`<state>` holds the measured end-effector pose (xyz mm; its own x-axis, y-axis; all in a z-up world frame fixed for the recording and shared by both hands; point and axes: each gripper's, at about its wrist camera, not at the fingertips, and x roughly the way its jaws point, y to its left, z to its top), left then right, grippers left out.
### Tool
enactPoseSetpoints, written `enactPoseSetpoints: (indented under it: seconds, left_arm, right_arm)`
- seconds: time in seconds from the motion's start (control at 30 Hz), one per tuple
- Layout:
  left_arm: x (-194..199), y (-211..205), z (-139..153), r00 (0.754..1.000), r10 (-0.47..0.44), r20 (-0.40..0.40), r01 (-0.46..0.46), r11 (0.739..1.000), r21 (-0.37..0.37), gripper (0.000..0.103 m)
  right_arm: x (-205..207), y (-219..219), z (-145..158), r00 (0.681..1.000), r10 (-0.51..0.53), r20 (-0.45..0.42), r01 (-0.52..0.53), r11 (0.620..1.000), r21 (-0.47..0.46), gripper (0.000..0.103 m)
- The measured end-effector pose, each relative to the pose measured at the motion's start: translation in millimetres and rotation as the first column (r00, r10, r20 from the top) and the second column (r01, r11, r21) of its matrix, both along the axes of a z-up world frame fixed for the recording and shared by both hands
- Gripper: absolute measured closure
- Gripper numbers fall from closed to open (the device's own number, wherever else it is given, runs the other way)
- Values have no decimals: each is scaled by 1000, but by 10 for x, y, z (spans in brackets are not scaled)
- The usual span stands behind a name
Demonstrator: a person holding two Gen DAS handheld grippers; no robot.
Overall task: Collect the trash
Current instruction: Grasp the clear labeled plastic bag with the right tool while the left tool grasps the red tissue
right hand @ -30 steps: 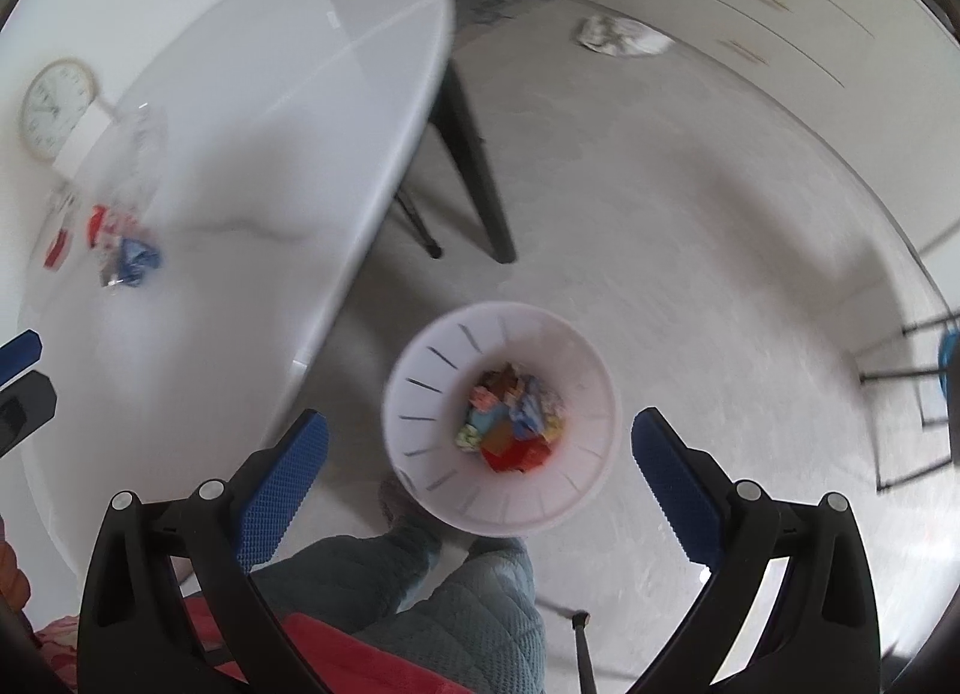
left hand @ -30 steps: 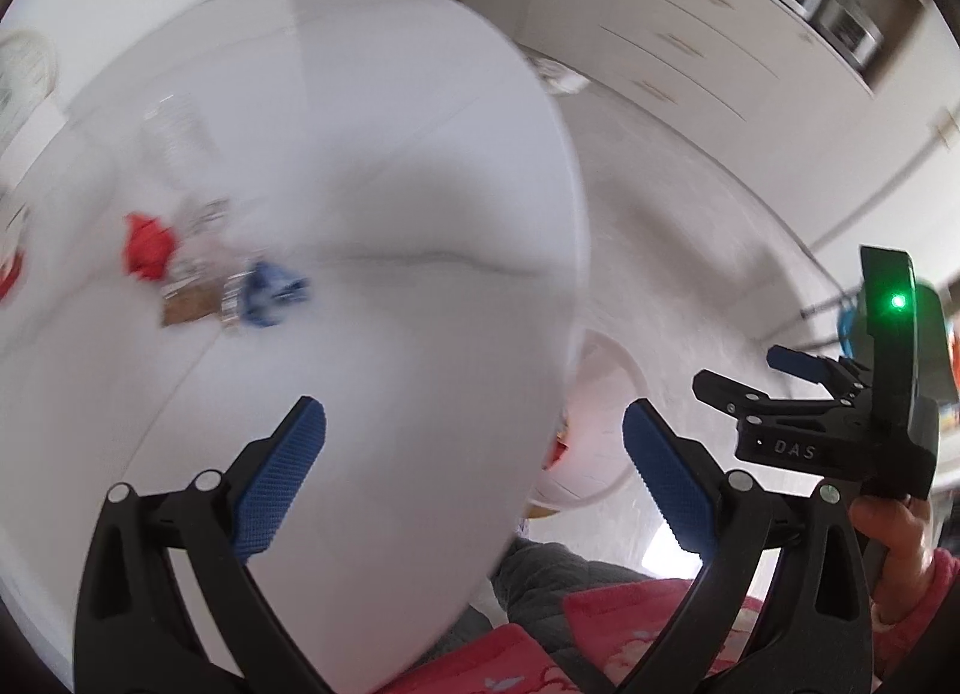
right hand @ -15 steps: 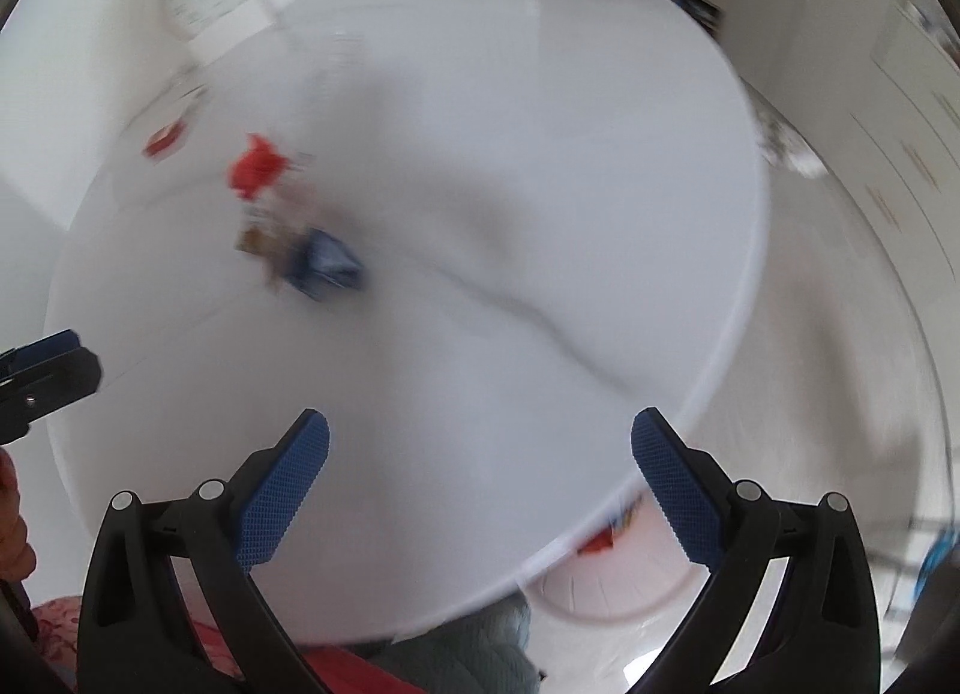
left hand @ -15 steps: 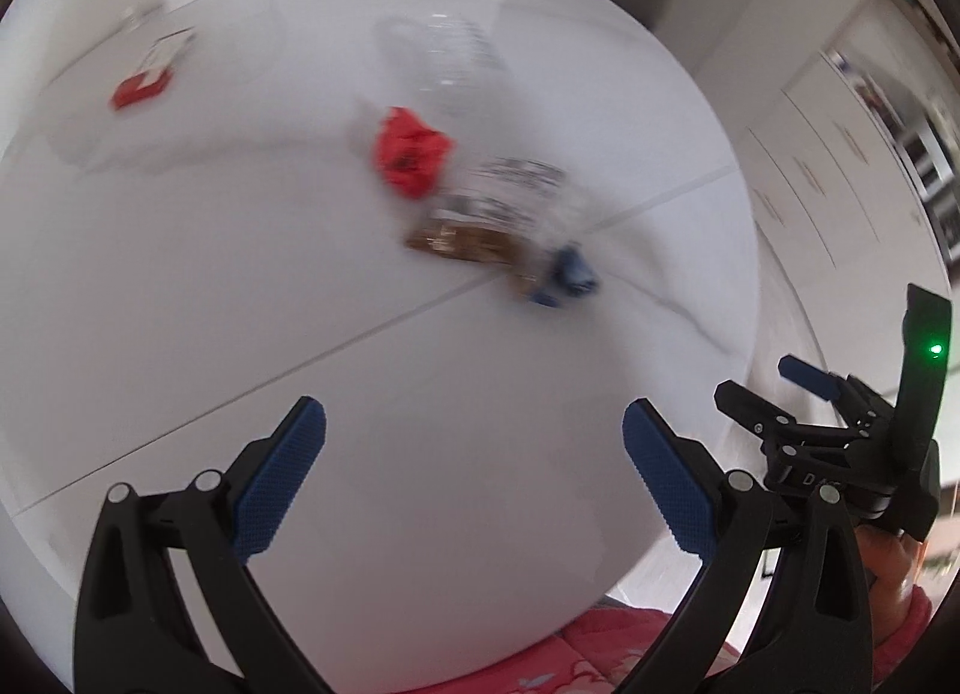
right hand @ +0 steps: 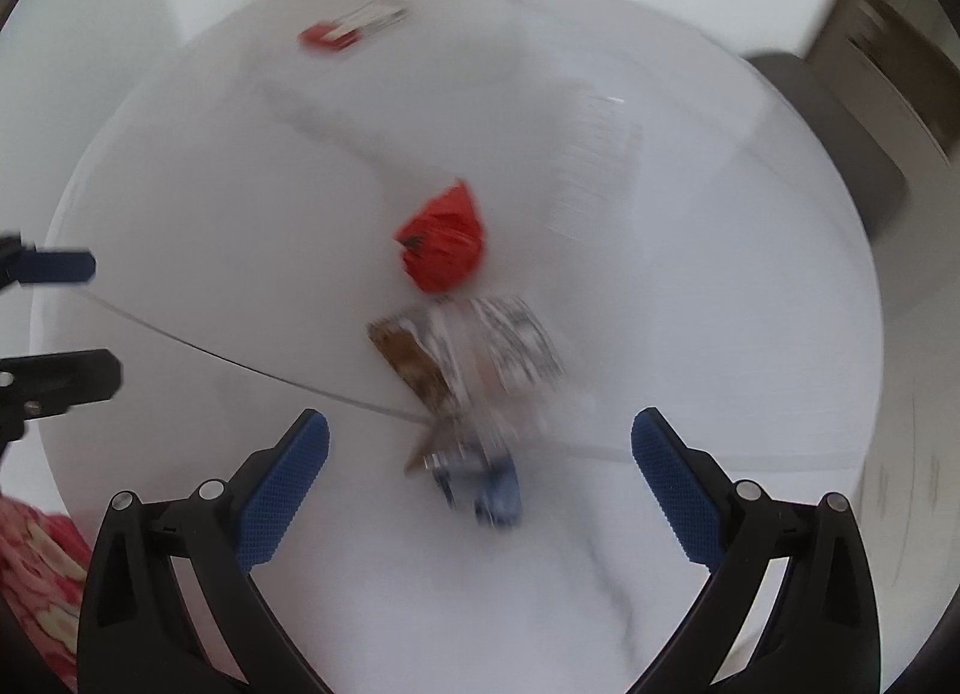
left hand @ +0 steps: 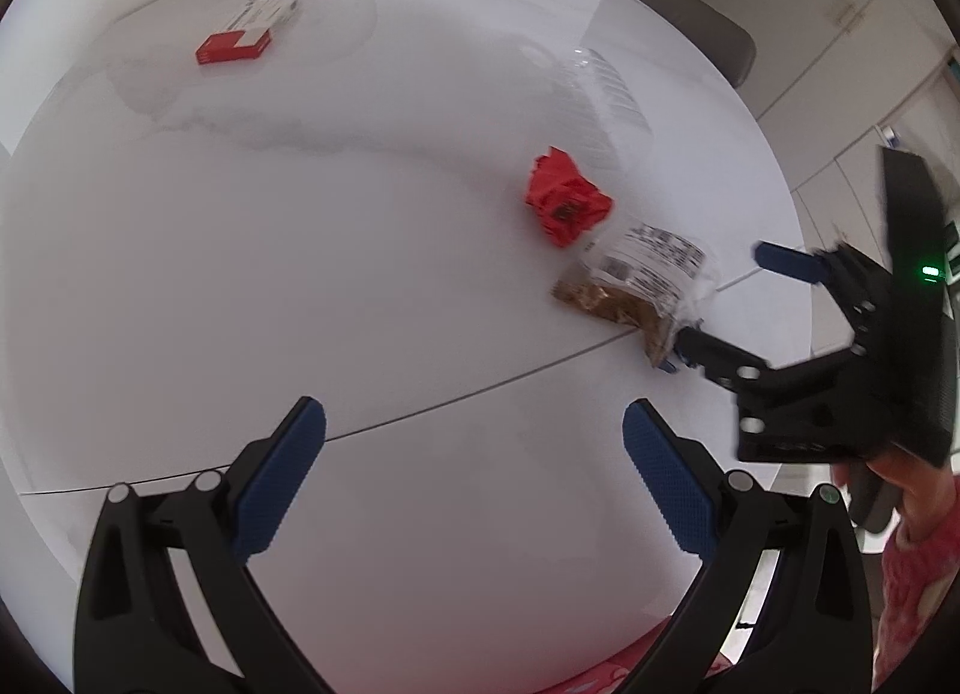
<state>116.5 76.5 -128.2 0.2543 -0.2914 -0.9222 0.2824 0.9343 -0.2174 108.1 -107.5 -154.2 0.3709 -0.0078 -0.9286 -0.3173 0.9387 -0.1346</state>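
On the round white table (left hand: 300, 274) lies a small heap of trash: a crumpled red wrapper (left hand: 565, 203) (right hand: 443, 241), a clear packet with a printed label and brown crumbs (left hand: 639, 280) (right hand: 474, 352), and a blue wrapper (right hand: 489, 484). In the left wrist view the blue wrapper is almost hidden behind the right gripper's finger. My left gripper (left hand: 474, 478) is open over bare table, left of the heap. My right gripper (right hand: 480, 484) is open, its fingers standing either side of the blue wrapper. The right gripper (left hand: 738, 304) shows in the left wrist view beside the packet.
A clear plastic bag (left hand: 600, 93) lies behind the red wrapper. A red and white box (left hand: 246, 30) sits at the far side near a white card. A grey chair back (left hand: 678, 3) stands beyond the table. A hand in a red patterned sleeve (left hand: 912, 544) holds the right gripper.
Both grippers have swung from the floor bin back over the table. The right gripper has come close to the trash heap, with the blue wrapper now between its open fingers.
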Motion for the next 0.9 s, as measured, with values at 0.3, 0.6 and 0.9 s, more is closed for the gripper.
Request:
enactPoseSetpoints:
  seconds: [0.3, 0.6, 0.9]
  left_arm:
    - [265, 201, -120, 997, 75, -32, -75, 997, -3, 8]
    - [413, 126, -157, 995, 95, -28, -95, 995, 0, 8]
    - [684, -378, -158, 1000, 15, 4, -15, 1000, -5, 8]
  right_arm:
    - [396, 228, -395, 988, 119, -99, -128, 988, -83, 9]
    - [446, 38, -298, 988, 78, -134, -75, 997, 23, 50]
    - [194, -475, 161, 993, -111, -47, 119, 969, 216, 50]
